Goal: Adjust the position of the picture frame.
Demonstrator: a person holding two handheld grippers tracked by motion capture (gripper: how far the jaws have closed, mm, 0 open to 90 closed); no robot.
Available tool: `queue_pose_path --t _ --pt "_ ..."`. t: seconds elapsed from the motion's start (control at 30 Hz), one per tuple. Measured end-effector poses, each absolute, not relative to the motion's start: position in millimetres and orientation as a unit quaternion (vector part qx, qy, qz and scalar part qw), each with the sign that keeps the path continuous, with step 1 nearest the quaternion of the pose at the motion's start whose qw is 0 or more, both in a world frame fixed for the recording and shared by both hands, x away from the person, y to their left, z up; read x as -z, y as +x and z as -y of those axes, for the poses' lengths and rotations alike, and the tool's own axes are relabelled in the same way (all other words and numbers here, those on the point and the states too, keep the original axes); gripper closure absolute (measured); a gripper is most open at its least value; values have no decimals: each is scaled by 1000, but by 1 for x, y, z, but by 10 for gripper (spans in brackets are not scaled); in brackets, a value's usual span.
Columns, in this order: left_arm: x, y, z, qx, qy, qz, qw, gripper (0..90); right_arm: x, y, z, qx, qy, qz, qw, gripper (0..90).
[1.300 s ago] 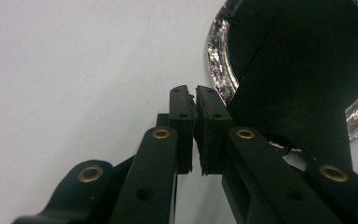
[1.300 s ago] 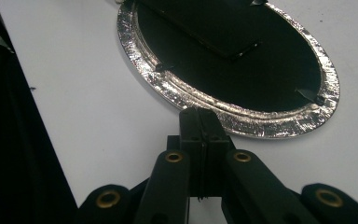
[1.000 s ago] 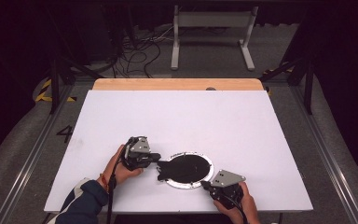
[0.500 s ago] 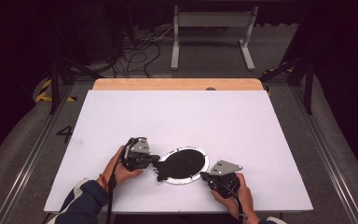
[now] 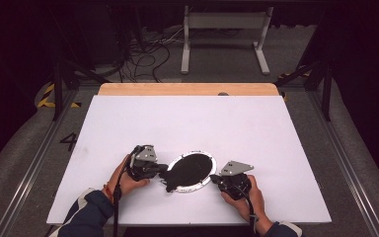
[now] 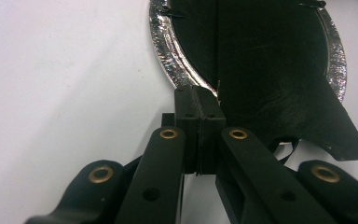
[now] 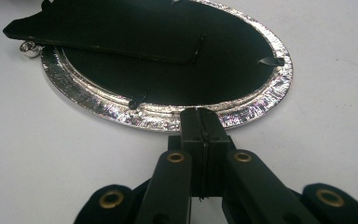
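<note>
High view: oval silver frame (image 5: 190, 171) with black back panel lies on white table (image 5: 187, 123) near front edge, midway along it; left gripper (image 5: 159, 170) at frame's left rim, right gripper (image 5: 217, 180) at its right rim.
Left gripper view: jaws together, tips at silver rim (image 6: 168, 65); black stand flap (image 6: 317, 121) beside them.
Right gripper view: jaws pressed together, tips touching silver rim (image 7: 168, 116).

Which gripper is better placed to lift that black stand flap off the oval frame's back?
Left, probably. The left gripper sits shut right beside the black flap; the right gripper faces the silver rim opposite.
</note>
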State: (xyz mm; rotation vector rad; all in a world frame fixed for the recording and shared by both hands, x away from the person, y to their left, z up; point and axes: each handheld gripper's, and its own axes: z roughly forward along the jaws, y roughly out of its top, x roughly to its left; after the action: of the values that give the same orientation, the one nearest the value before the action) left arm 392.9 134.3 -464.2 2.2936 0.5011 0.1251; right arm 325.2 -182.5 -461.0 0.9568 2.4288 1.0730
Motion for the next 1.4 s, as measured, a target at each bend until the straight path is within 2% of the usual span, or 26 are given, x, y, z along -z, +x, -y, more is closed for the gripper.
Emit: queue_pose_path --t 0.23,0.37,0.63,0.8,1.23,1.4 --pt "465 394 -137 -36 894 -216 392 900 460 331 181 -376 356 -842 153 900" --pt "464 390 -136 -51 897 -211 384 900 460 336 178 -369 359 -842 163 900" --pt "467 391 -143 -37 888 -221 402 900 459 357 172 -364 377 -832 179 900" --pt "467 387 -140 -54 887 -224 400 900 459 374 173 -368 385 -829 170 900" --pt "467 380 -122 -70 885 -230 398 895 460 405 172 -364 388 -823 200 900" --pt "467 377 -112 -71 888 -218 397 884 460 413 178 -367 394 -820 194 900"
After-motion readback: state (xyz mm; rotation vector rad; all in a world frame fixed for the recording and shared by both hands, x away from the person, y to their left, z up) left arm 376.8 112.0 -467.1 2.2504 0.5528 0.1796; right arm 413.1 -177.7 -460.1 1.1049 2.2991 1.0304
